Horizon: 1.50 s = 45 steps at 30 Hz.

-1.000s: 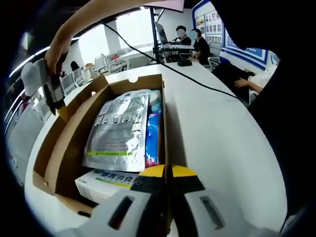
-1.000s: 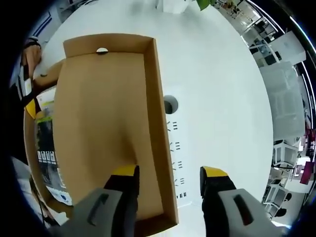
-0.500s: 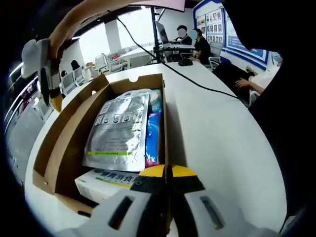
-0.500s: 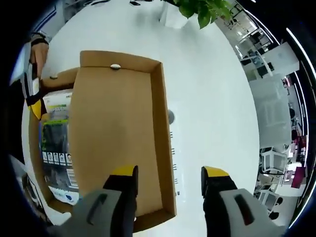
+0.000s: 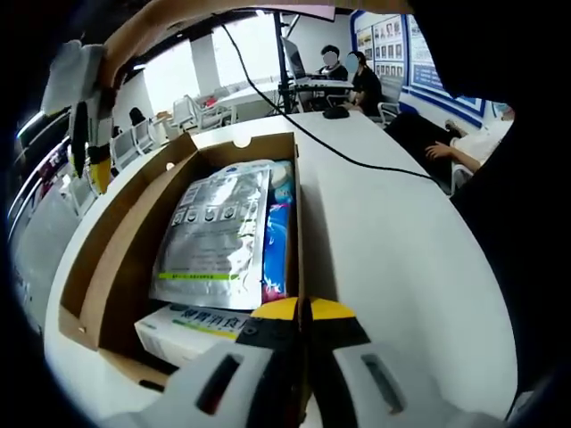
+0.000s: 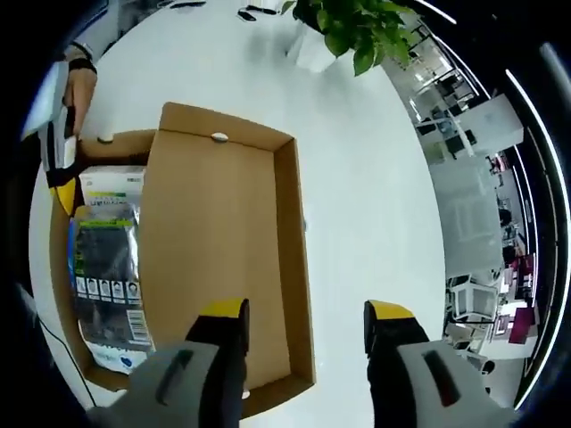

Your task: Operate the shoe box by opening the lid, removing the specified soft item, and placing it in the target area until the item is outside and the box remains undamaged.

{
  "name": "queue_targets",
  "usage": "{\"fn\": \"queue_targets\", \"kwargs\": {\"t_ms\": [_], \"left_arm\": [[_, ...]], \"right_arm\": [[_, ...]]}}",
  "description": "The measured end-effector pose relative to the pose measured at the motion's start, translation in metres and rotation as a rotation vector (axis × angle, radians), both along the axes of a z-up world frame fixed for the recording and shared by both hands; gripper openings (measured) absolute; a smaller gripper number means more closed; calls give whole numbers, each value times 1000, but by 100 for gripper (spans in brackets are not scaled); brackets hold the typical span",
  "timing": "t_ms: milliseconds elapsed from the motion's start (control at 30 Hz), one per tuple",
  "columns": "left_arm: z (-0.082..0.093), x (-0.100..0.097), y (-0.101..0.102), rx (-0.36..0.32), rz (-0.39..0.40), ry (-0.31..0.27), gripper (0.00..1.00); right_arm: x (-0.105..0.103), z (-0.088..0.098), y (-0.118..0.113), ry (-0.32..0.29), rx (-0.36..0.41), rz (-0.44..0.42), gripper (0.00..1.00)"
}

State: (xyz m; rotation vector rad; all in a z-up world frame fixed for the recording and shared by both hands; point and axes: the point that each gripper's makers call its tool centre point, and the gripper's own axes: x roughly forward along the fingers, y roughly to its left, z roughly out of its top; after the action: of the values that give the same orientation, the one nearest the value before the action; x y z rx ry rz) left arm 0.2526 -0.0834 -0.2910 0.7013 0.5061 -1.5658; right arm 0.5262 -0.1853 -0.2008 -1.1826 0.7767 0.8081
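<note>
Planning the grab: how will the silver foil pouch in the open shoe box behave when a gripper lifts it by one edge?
The silver foil pouch looks thin and flat, so it will probably sag when lifted. Its glossy film may slip between the jaws. It lies loose on the boxes beneath, so likely light.

Left gripper view: the left gripper [image 5: 301, 312] sits at the bottom centre, its yellow-tipped jaws pressed together at the near edge of the open shoe box [image 5: 299, 223]. Inside the box lies a silver pouch [image 5: 217, 239], with a blue packet [image 5: 277, 245] beside it and a white carton [image 5: 192, 328] at the near end. The lid [image 5: 107, 241] is folded back. The right gripper [image 5: 89, 125] hangs above the lid. A black cable [image 5: 357, 156] crosses the white table [image 5: 401, 267].
</note>
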Motion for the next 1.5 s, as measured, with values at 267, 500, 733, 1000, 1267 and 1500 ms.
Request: {"fn": "queue_targets", "kwargs": {"t_ms": [267, 500, 733, 1000, 1267, 1500], "left_arm": [[0, 0, 0, 0, 0, -1, 2], [0, 0, 0, 2, 1, -2, 2], [-1, 2, 0, 6, 7, -1, 2], [-1, 4, -1, 5, 6, -3, 2], [-1, 4, -1, 5, 8, -3, 2], [-2, 7, -2, 6, 6, -6, 2]], "right_arm": [[-10, 8, 5, -30, 4, 23, 53], [-29, 20, 3, -86, 16, 33, 53], [-50, 33, 5, -122, 38, 46, 53], [-76, 54, 11, -178, 62, 57, 53], [-103, 68, 23, -218, 94, 84, 55], [-134, 67, 31, -233, 113, 104, 56]]}}
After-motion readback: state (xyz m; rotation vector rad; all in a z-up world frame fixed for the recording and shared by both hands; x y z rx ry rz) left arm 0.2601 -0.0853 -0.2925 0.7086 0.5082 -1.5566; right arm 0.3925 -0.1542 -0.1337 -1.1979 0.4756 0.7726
